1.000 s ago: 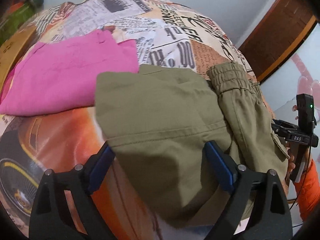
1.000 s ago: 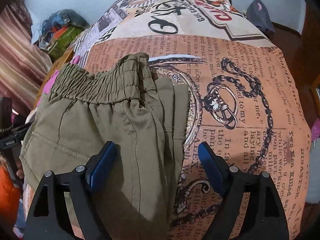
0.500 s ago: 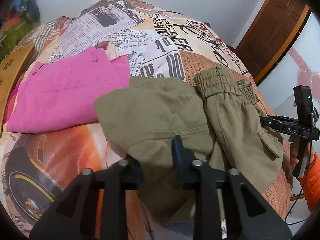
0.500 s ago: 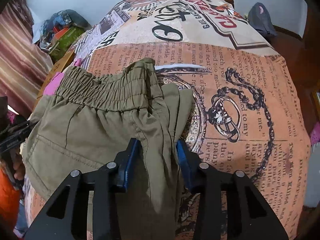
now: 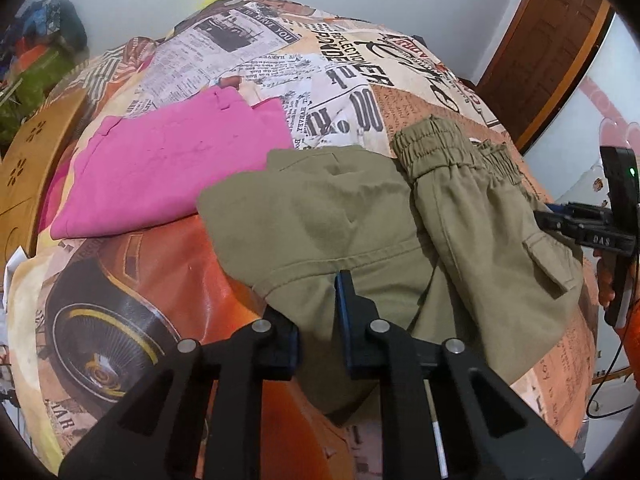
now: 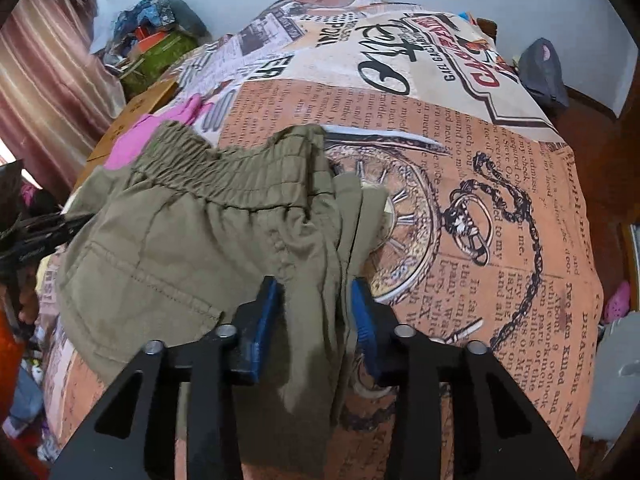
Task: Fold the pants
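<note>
Left wrist view: left gripper (image 5: 318, 320) jaws have just been closing, now narrow, pinching the hem edge of the olive cargo pants (image 5: 360, 208). Right wrist view: right gripper (image 6: 316, 316) jaws have just eased wider, a bunched fold of pants fabric between the blue pads. Pants lie folded on the newspaper-print bedspread (image 5: 352, 92), beside pink pants (image 5: 172, 160).
</note>
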### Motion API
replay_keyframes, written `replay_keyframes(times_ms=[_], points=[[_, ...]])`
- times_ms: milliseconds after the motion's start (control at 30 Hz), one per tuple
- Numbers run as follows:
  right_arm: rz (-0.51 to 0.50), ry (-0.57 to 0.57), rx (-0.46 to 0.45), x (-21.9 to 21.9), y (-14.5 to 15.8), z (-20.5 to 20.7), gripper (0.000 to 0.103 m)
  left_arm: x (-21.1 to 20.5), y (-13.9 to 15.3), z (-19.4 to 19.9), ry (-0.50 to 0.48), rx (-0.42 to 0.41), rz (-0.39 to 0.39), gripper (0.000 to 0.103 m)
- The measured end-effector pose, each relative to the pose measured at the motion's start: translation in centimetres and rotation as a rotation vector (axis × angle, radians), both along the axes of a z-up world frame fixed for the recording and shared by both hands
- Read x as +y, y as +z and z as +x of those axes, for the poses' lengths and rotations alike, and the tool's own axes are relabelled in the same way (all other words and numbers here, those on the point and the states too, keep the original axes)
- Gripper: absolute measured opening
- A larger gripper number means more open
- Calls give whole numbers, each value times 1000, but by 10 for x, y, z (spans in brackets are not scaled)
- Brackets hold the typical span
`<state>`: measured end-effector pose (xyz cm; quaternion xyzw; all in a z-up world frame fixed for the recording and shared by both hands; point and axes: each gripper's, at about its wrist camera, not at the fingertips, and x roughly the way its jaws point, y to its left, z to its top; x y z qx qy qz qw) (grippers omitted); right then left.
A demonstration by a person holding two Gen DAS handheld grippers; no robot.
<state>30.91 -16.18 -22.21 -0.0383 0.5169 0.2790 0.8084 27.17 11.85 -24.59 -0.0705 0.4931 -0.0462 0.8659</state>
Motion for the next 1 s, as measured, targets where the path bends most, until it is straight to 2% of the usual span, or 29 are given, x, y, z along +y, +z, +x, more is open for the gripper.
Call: replay_keyframes(times_ms=[33,133,267,300,333,433,500,633,733,1000], points=[[3,-9,8,0,-2,4,50,-1,-1,1,1,0,6,16],[38,-8,88,4,-17,21,55,-3,-4,2,-1,0,23,16],[96,-9,170,1,-27,33,54,0,-5,3,8,-1,0,16],[102,0,164,1,-24,32,47,1,-3,3,11,-8,-8,16],[95,5,149,2,-21,30,38,2,-1,2,13,-20,-12,16],[41,25,53,10,-2,17,21,1,7,0,22,-47,-9,14],[24,18,1,14,7,9,16,-1,14,0,35,-70,-13,9],[-8,13,-76,20,26,1,13,-9,35,3,39,-124,5,7],[12,2,-96,19,39,-1,12,-18,51,4,17,-158,22,4],[15,30,-175,35,80,-15,12,-18,71,0,16,-197,49,3]])
